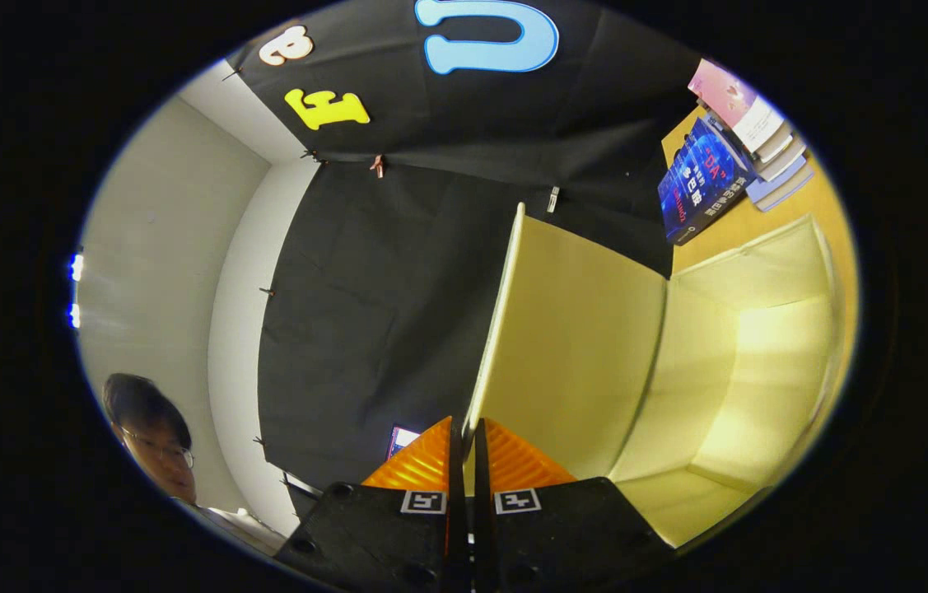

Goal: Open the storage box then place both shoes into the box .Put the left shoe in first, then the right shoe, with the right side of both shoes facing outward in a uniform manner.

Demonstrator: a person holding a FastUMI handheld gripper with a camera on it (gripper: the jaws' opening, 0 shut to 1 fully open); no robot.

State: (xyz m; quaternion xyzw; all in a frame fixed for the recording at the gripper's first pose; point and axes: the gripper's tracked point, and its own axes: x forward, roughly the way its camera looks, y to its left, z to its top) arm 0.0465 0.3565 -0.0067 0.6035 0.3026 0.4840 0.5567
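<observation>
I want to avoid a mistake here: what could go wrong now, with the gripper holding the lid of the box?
1. The gripper pinches only the thin edge of the lid, so the lid might slip out and fall shut.
2. The books stand close behind the storage box; a lid swung further might hit them.

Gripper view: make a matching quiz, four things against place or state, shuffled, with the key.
Things:
1. hand-held gripper
2. lid
3. storage box
4. books

Place or state:
A. stacked beyond the box
B. swung open, its thin edge held
C. closed on a thin edge
D. open, inside bare

Pairs: 1-C, 2-B, 3-D, 4-A
</observation>
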